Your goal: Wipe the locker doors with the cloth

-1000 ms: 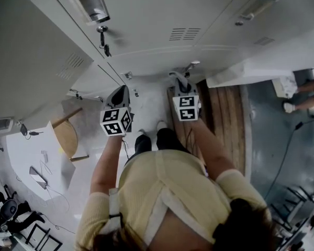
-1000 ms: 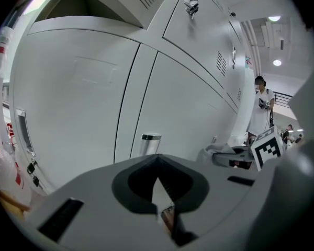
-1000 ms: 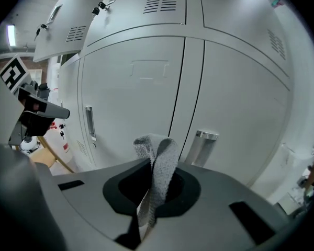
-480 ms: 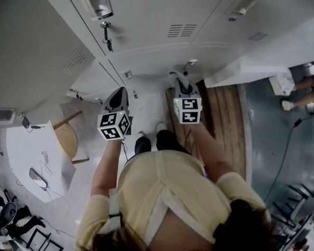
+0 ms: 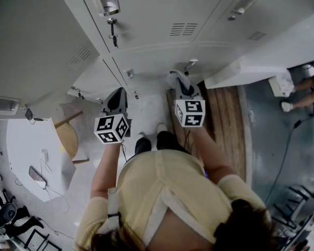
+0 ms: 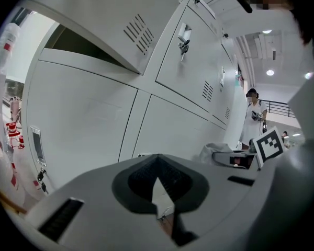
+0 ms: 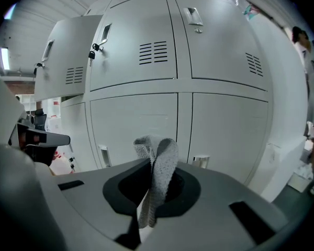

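A grey knitted cloth (image 7: 158,166) sticks up folded between the jaws of my right gripper (image 7: 152,192), which is shut on it. That gripper points at the pale grey locker doors (image 7: 220,129), a short way off them. In the head view the right gripper (image 5: 179,80) and left gripper (image 5: 118,94) are held side by side in front of the lower lockers (image 5: 162,61). My left gripper (image 6: 158,192) is shut with nothing in it and faces a lower door (image 6: 83,124). The cloth (image 6: 212,151) also shows at that view's right.
An upper locker door (image 5: 31,46) stands open on the left. Keys (image 5: 113,33) hang from a lock above. A wooden slatted platform (image 5: 225,124) lies to the right, and a round wooden stool (image 5: 68,137) and a white table (image 5: 29,156) to the left. A person (image 5: 298,95) stands at far right.
The left gripper has drifted slightly down and left, the right one slightly right. Both stay shut, and the cloth stays in the right gripper.
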Motion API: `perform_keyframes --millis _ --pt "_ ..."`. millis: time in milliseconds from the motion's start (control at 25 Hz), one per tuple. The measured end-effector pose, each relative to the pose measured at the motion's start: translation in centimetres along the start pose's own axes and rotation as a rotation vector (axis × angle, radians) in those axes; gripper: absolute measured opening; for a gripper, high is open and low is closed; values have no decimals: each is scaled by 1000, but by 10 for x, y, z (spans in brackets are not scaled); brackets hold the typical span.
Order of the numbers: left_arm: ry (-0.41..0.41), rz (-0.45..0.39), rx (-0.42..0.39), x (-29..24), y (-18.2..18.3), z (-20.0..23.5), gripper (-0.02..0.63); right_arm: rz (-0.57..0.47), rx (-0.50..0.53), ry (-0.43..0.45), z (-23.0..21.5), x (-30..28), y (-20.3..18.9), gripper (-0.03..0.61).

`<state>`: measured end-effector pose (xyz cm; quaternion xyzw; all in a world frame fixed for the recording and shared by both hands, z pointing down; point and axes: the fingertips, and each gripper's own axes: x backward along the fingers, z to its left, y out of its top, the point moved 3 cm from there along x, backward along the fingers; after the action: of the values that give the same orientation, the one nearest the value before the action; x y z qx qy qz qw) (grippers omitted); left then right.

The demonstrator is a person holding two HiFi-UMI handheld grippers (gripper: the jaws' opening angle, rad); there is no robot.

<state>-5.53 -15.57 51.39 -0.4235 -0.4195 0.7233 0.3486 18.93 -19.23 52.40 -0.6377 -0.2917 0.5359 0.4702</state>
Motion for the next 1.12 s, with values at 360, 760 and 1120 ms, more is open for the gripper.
perform_keyframes --millis 360,760,1120 --pt "-9 -43 -11 20 23 -7 -14 -42 -84 67 14 23 24 9" --pt "11 -63 -74 32 42 -16 -14 -78 -125 126 25 44 46 9" --pt "21 -98 -94 41 55 -21 -14 -70 -165 145 29 52 48 9"
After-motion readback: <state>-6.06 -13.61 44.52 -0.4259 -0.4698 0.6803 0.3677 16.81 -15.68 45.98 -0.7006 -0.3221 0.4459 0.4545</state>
